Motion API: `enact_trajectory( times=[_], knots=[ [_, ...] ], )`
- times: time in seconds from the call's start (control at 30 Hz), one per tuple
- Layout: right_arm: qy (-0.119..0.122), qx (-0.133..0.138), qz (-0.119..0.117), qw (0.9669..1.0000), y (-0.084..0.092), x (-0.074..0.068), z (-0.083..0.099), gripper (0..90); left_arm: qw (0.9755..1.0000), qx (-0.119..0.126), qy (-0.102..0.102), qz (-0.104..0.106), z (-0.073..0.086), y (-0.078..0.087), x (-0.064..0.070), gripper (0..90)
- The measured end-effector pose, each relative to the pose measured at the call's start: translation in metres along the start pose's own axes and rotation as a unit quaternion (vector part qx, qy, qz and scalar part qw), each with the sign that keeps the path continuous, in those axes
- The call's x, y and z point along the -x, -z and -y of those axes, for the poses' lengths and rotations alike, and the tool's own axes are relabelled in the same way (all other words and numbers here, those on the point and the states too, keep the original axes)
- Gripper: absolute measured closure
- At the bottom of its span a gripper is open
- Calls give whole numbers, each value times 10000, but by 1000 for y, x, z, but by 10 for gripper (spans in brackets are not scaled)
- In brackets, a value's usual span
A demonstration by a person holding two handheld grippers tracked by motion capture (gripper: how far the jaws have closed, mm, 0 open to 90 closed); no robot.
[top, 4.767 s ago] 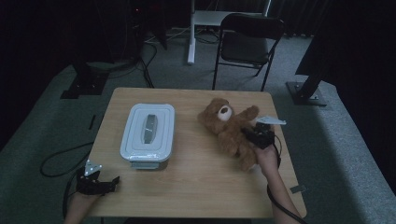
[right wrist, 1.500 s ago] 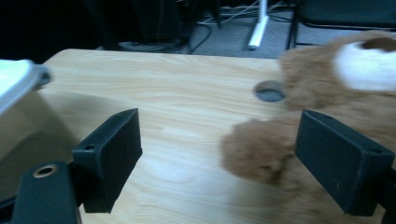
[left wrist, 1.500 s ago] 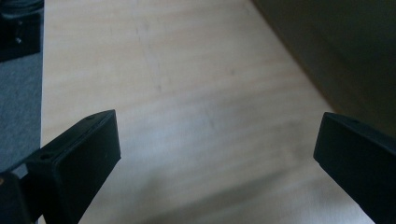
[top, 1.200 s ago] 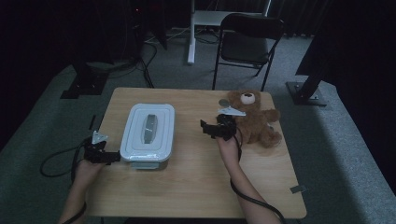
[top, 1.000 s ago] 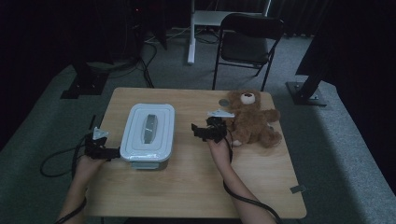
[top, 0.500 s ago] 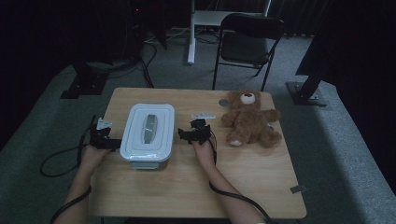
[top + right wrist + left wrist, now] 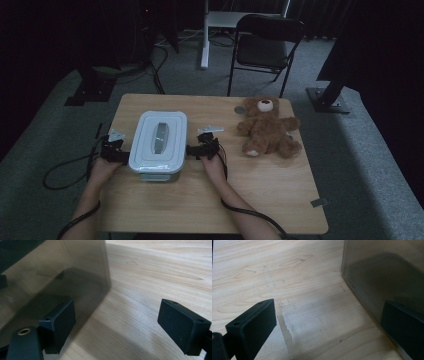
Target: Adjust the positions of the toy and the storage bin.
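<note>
Lidded white container (image 7: 158, 145) near the left-front part of the wooden worktop (image 7: 250, 200), serving as landmark. Left claw (image 7: 121, 156) against the container's left side, jaws spread wide, gripping nothing; in the left gripper view, one jaw close against the translucent wall (image 7: 387, 277), the other over bare wood. Right claw (image 7: 192, 151) against the container's right side, likewise wide open and empty. Brown teddy bear (image 7: 267, 127) well to the right of the container, lying on the worktop, apart from both claws.
</note>
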State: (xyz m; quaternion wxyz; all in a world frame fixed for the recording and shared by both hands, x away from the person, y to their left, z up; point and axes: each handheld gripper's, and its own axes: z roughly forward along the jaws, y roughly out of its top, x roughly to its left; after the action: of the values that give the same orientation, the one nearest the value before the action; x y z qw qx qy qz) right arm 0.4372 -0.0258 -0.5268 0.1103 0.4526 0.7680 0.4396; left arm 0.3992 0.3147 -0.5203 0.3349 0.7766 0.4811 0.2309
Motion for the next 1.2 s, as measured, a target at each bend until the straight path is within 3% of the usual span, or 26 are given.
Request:
enact_trajectory(
  times=[0.1, 0.33, 0.63, 0.87, 1.03, 1.2],
  knots=[
    [173, 50, 96, 9998, 5, -2, 0, 146, 9999, -2, -104, -13, 1, 3, 7, 14],
    [256, 90, 125, 9996, 17, 12, 2, 148, 9992, -41, -369, 145, -2, 2, 32, 14],
    [360, -28, 168, 9992, 39, 43, 18, 147, 9975, 8, -603, 380, -11, -5, 67, 13],
    [368, 235, 55, 9990, 57, 63, 28, 171, 9963, 33, -737, 439, -19, -13, 90, 13],
    [559, 247, 224, 9979, 65, 65, 32, 184, 9958, 47, -799, 444, -21, -12, 100, 14],
    [787, 264, 194, 9964, 69, 63, 36, 190, 9953, 3, -876, 417, -22, -6, 105, 14]
  ],
)
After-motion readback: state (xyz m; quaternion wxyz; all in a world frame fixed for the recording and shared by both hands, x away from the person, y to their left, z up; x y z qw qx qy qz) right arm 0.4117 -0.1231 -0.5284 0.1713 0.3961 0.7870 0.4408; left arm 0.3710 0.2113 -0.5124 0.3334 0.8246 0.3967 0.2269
